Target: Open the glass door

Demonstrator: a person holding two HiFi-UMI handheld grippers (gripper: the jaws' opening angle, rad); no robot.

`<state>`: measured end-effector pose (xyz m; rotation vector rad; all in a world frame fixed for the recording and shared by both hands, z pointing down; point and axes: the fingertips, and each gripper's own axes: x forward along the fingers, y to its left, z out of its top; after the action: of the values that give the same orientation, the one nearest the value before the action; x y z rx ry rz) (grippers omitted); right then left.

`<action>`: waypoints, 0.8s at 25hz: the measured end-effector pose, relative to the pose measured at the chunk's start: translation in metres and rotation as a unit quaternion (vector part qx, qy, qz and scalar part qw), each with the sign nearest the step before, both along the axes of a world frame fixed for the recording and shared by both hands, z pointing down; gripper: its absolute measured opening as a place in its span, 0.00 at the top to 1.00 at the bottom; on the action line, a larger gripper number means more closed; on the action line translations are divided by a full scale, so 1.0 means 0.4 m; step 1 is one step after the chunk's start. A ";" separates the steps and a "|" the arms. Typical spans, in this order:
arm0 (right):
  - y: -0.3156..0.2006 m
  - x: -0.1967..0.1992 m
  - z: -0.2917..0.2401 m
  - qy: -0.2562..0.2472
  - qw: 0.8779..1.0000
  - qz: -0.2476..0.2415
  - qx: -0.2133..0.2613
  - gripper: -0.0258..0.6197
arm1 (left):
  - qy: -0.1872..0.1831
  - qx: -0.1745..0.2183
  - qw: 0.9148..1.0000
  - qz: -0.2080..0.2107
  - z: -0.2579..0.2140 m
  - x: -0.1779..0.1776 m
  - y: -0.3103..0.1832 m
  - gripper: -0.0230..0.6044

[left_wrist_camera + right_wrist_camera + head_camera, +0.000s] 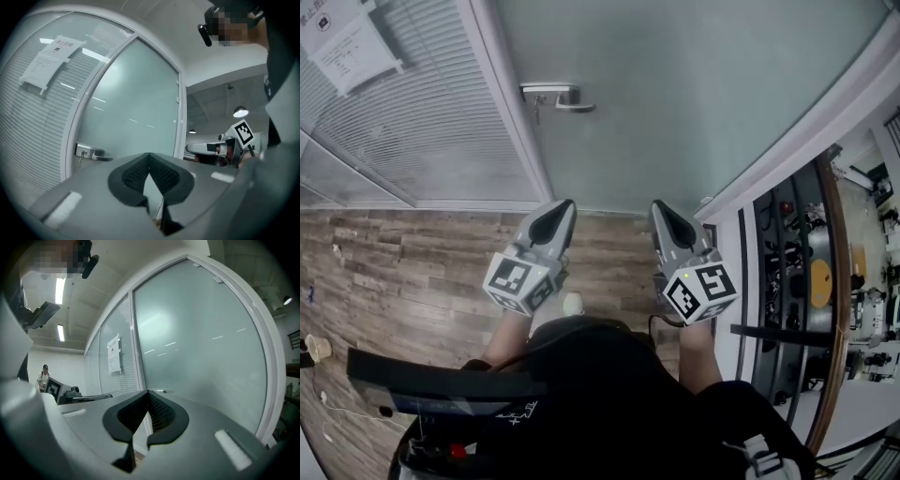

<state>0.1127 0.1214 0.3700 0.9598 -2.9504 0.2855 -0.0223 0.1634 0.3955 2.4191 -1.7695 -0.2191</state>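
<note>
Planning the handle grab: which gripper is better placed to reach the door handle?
Left, probably. The door handle sits nearer the left gripper; the right gripper is farther across. Both are shut, empty and short of the glass door.

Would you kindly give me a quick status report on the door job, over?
Left gripper shut, empty; right gripper shut, empty. Glass door closed, handle untouched, both grippers well apart from it. Nothing seen in the way.
</note>
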 end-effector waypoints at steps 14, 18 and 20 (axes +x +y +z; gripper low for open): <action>-0.049 -0.164 -0.010 -0.006 1.000 0.016 0.004 0.96 | 0.016 0.014 0.998 0.059 -0.015 -0.134 -0.071 0.97; -0.054 -0.197 0.002 -0.003 1.000 0.017 0.000 0.96 | 0.034 0.009 0.996 0.082 -0.015 -0.155 -0.081 0.96; -0.054 -0.212 0.000 -0.004 1.000 0.018 0.001 0.96 | 0.038 0.009 0.995 0.090 -0.015 -0.164 -0.084 0.96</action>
<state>0.0279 0.0996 0.3700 1.0155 -2.9430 0.2891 -0.0878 0.1298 0.3896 2.5284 -1.5139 -0.3020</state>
